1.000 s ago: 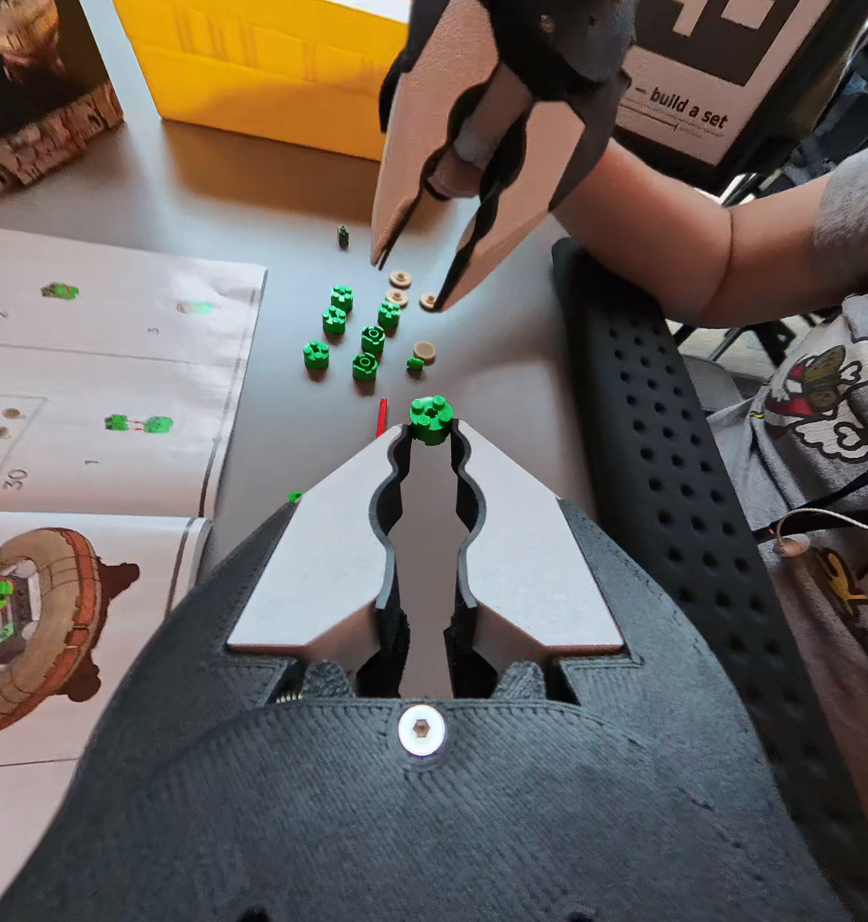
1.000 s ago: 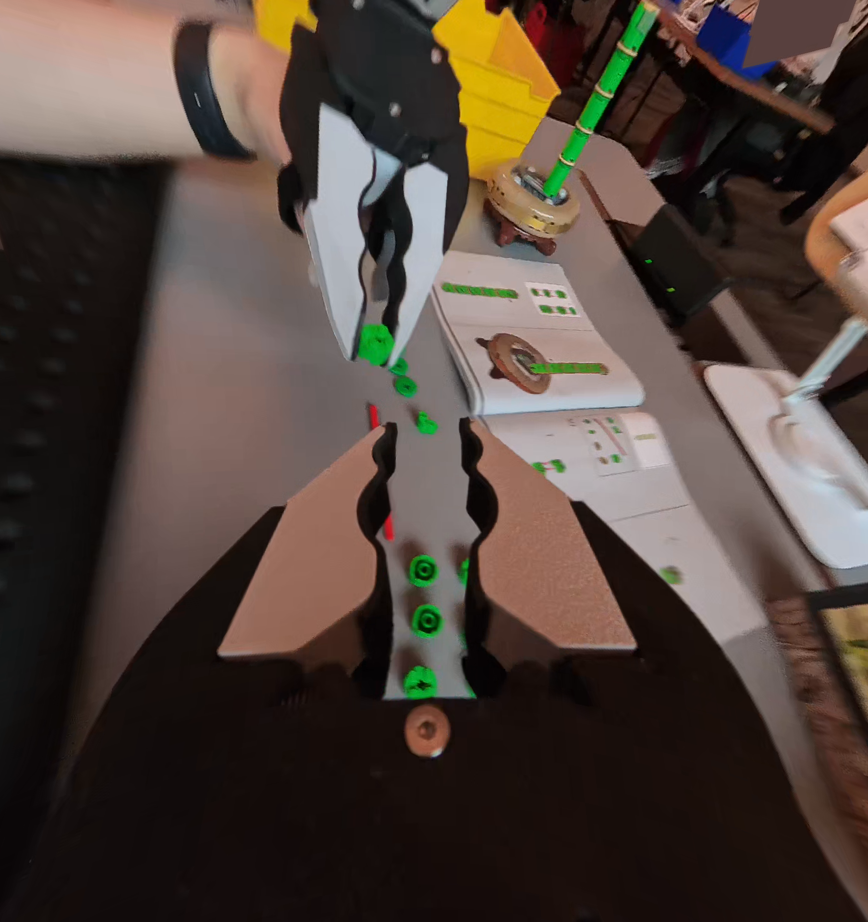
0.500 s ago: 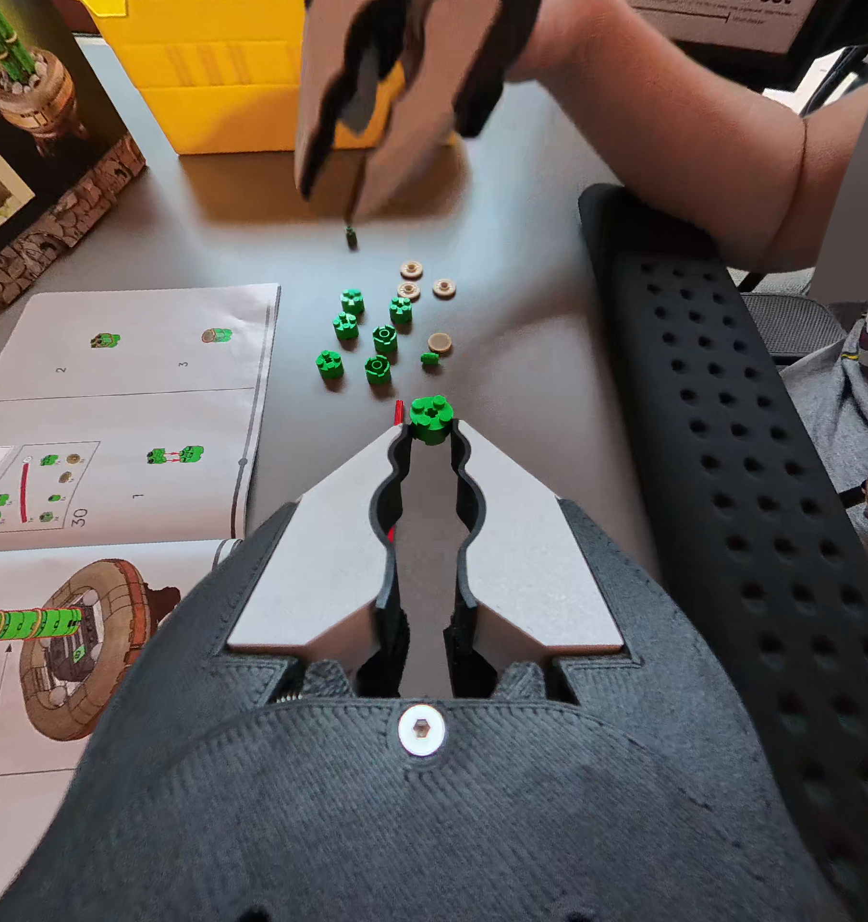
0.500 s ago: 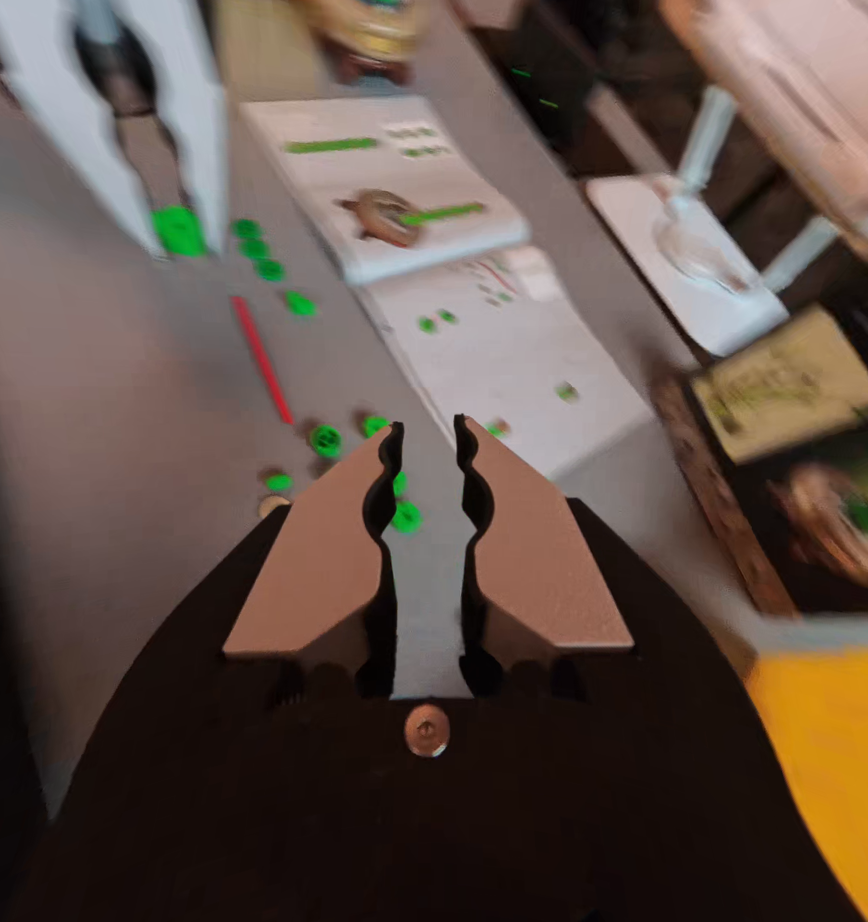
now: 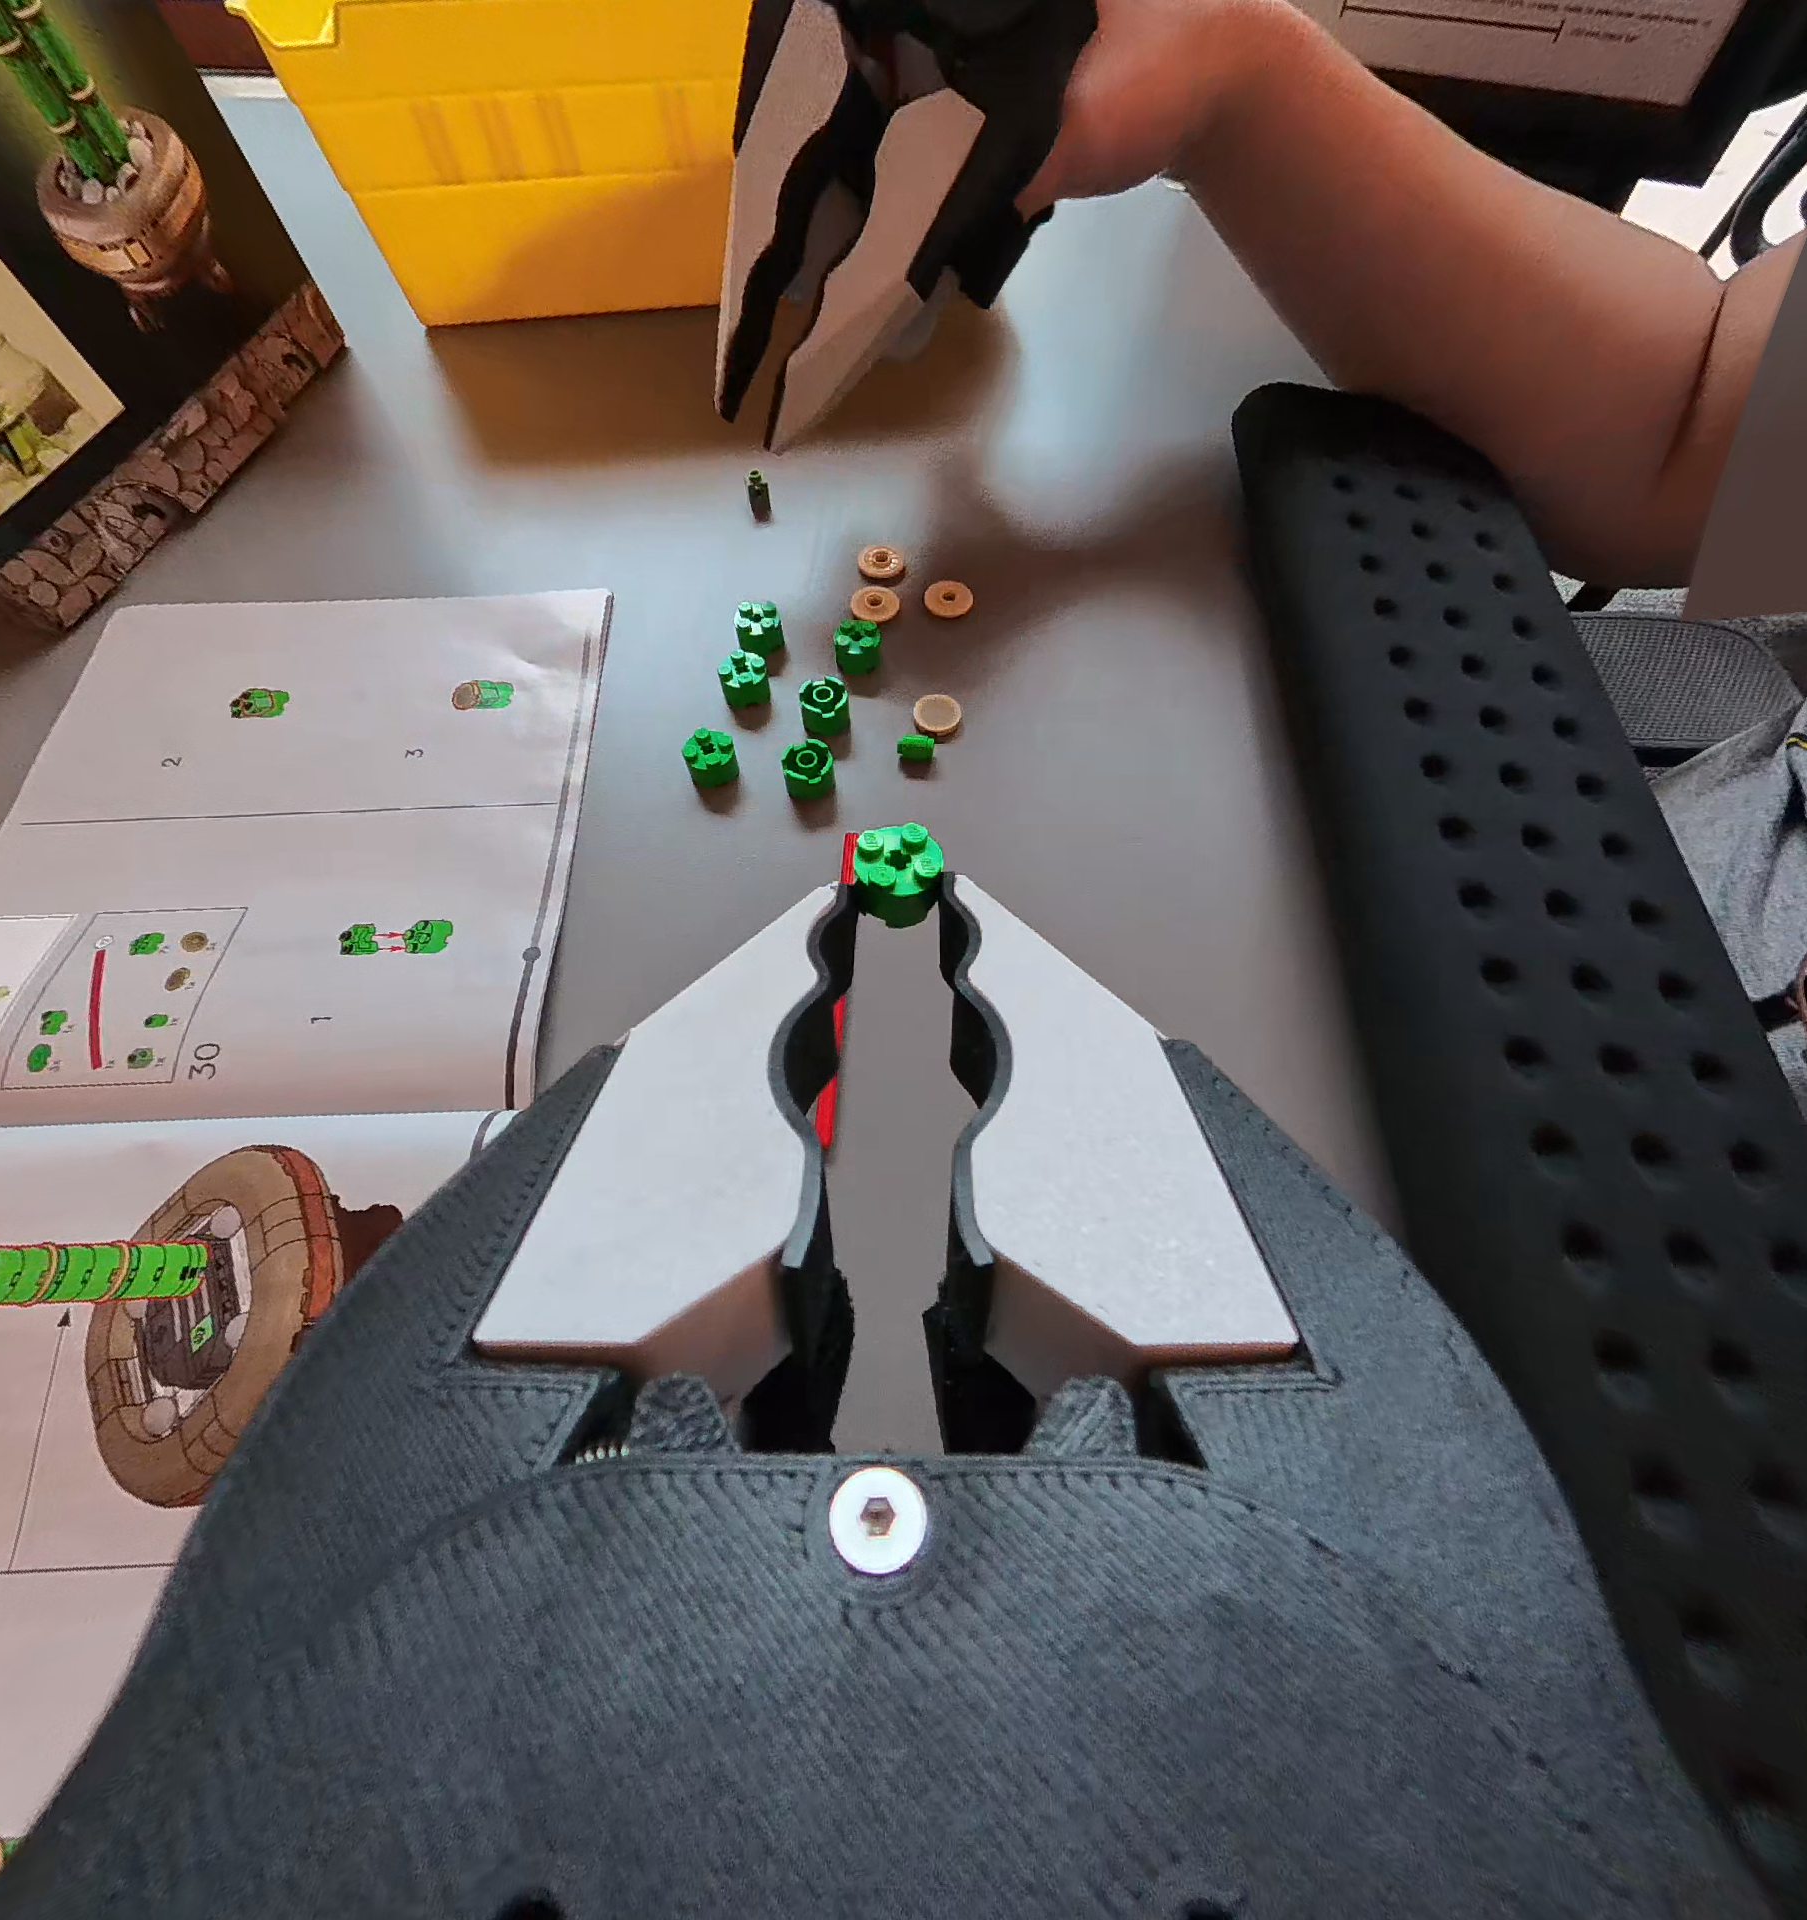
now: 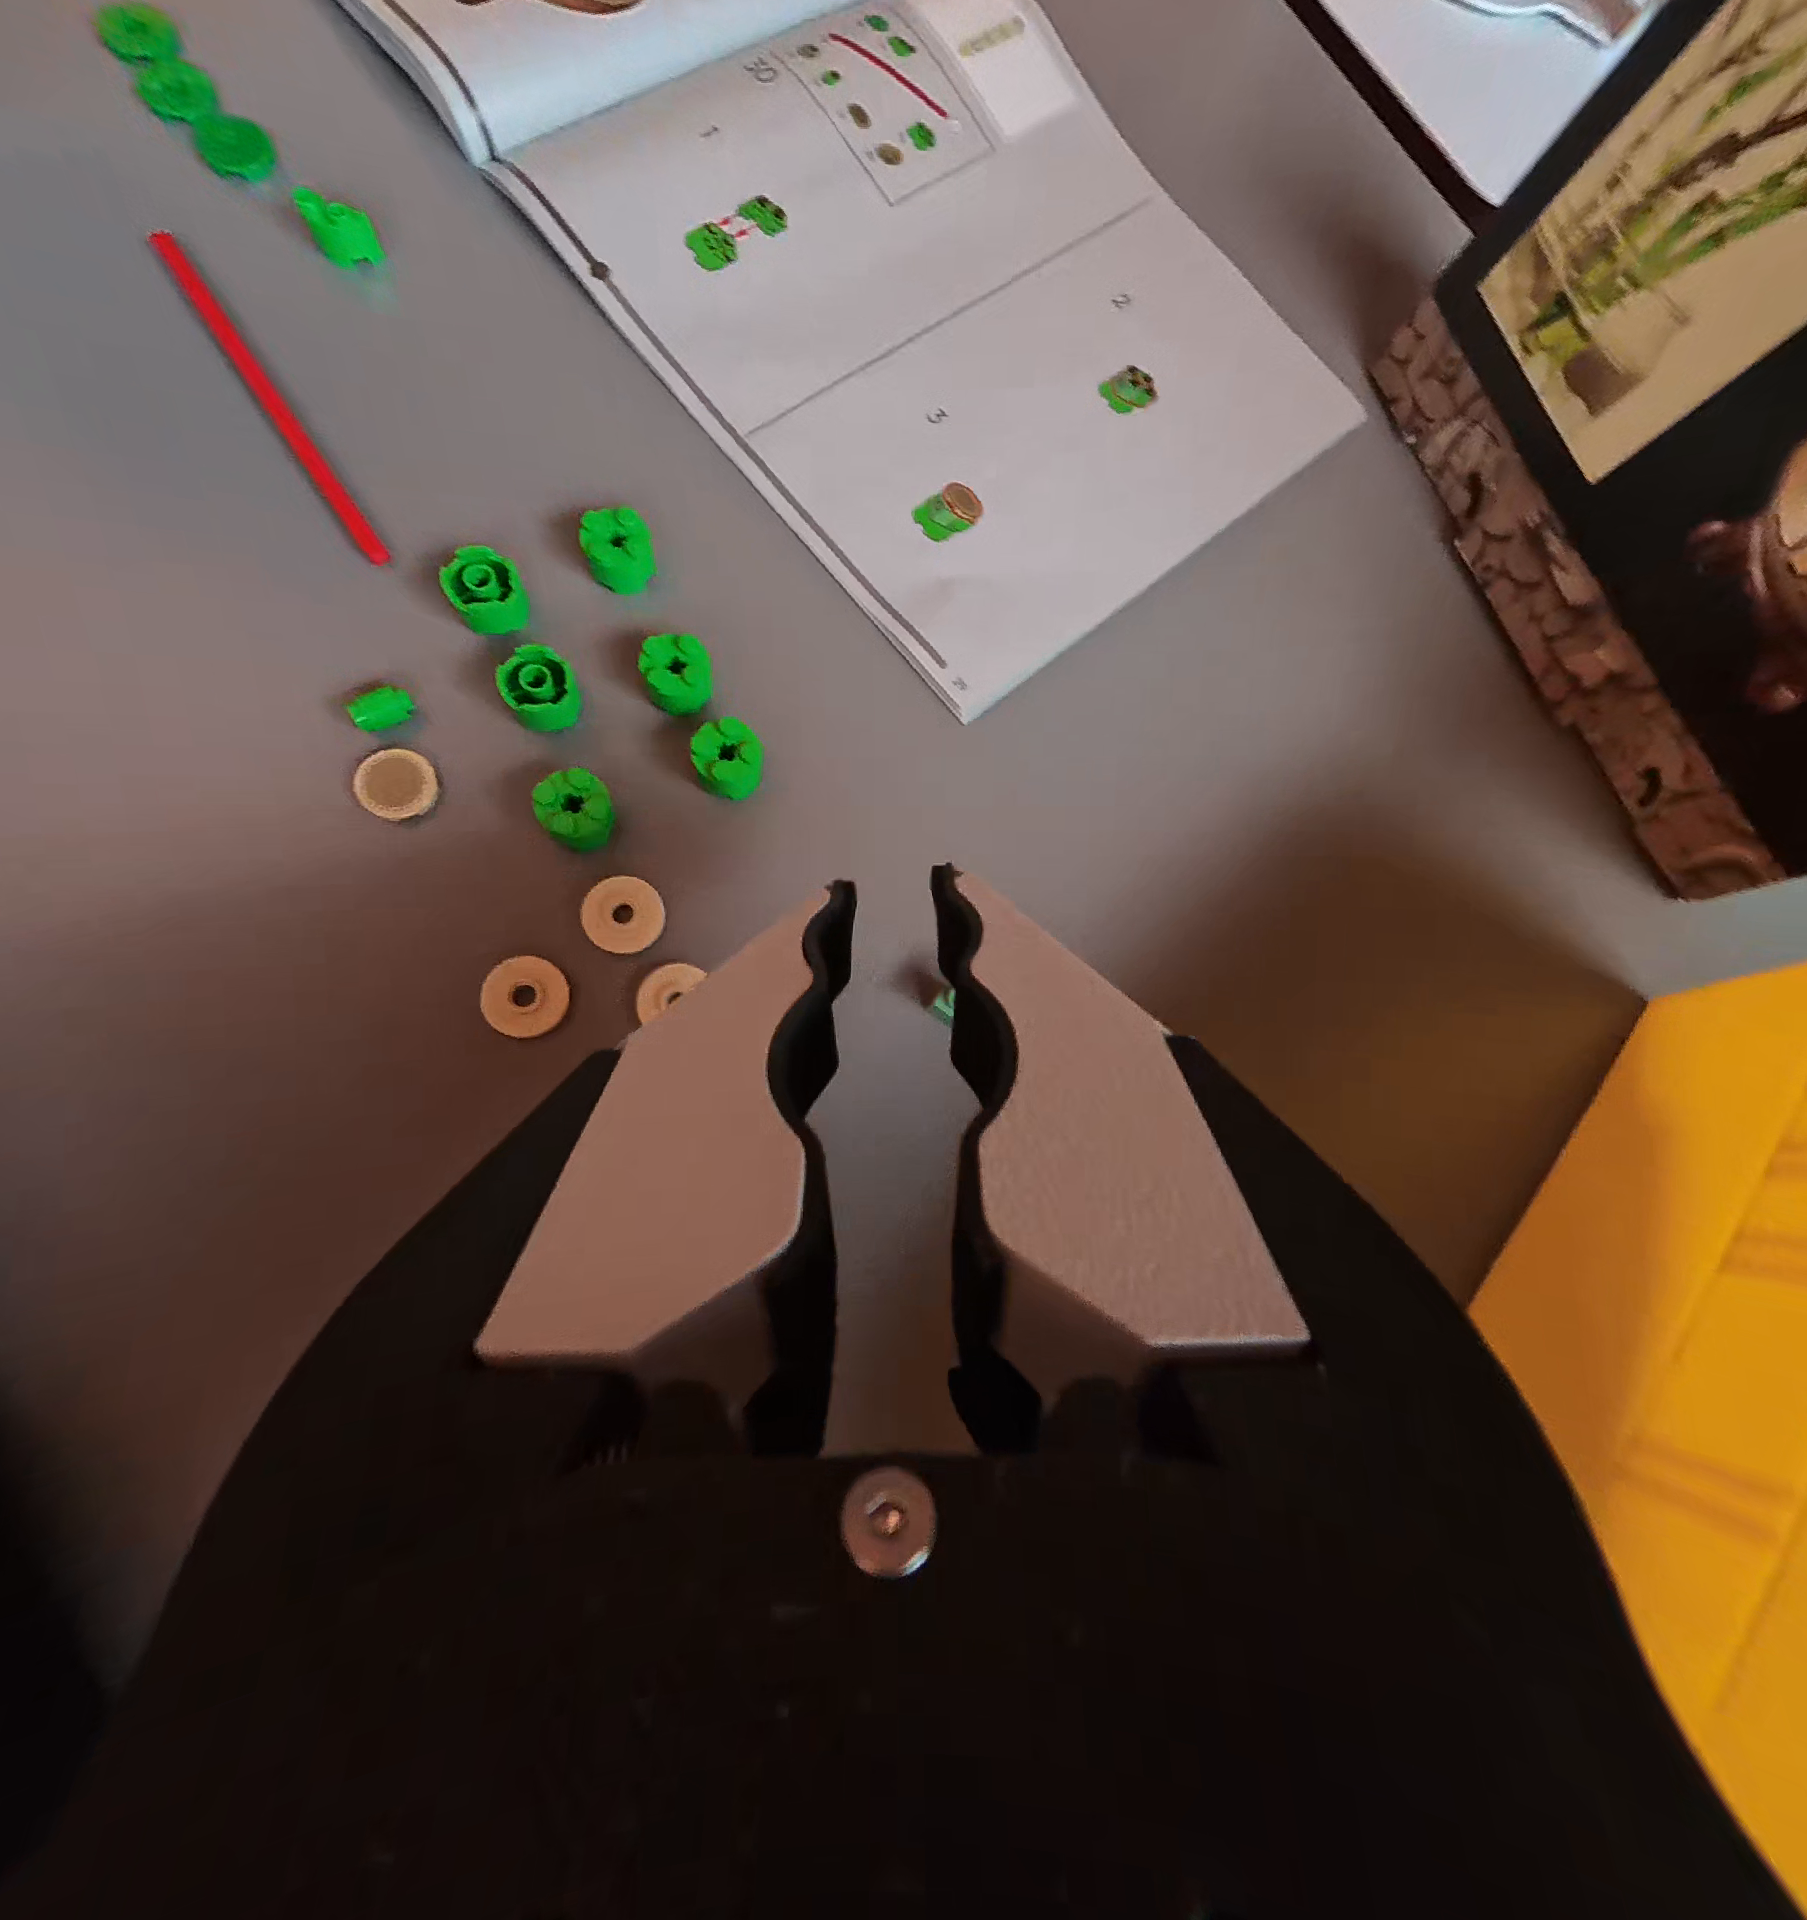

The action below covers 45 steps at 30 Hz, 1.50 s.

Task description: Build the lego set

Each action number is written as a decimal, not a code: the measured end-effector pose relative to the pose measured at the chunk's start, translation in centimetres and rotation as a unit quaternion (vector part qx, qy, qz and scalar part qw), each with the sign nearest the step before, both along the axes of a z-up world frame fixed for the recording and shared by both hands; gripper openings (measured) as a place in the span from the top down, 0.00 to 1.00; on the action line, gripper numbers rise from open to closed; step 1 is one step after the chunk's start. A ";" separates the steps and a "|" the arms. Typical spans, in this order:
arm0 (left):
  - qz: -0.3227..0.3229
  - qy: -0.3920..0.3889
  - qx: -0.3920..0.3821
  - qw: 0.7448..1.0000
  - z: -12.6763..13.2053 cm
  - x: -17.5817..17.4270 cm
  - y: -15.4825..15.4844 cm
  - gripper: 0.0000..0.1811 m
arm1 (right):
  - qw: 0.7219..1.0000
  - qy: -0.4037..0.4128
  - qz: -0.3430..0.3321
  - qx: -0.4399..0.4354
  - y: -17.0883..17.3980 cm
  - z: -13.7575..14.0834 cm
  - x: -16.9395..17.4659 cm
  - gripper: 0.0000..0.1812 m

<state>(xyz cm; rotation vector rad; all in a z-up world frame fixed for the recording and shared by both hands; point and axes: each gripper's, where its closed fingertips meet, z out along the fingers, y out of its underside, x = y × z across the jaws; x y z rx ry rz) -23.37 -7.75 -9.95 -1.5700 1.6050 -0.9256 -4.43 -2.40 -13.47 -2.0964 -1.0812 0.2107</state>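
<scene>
My left gripper (image 5: 897, 885) is shut on a green round brick (image 5: 897, 871), held at its fingertips above the grey table (image 5: 1086, 623). Several loose green round bricks (image 5: 774, 686) and tan round plates (image 5: 909, 592) lie just beyond it. A red axle (image 5: 832, 1049) lies under its fingers. My right gripper (image 6: 891, 881) is open and empty, pointing down at the table. A small dark green piece (image 6: 943, 1003) lies between its fingers, and also shows in the left wrist view (image 5: 760, 494) just below that gripper (image 5: 759, 421).
An open instruction booklet (image 5: 286, 831) lies on the left. A yellow bin (image 5: 546, 156) and the set's box (image 5: 99, 260) stand at the back. A black perforated chair part (image 5: 1553, 935) runs along the right edge. More green round pieces (image 6: 187, 94) lie past the red axle (image 6: 265, 395). The left gripper's tips are roughly 20 cm from the right gripper's.
My right gripper swung away from the tan plates toward the yellow bin and now hangs over the small dark green piece. My left gripper kept its hold on the green brick.
</scene>
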 end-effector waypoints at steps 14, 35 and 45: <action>0.056 -0.017 0.043 0.997 2.5 -3.0 2.4 0.92 | 0.985 -0.027 0.168 -0.021 -3.3 -0.7 -9.0 0.91; 0.167 -0.079 0.046 0.982 5.2 -8.2 6.7 0.92 | 0.995 0.033 -0.023 -0.095 -0.1 -1.8 -21.6 0.80; 0.161 -0.087 0.033 0.983 5.5 -8.1 6.4 0.92 | 0.992 0.024 -0.059 -0.112 0.2 -3.5 -21.0 0.86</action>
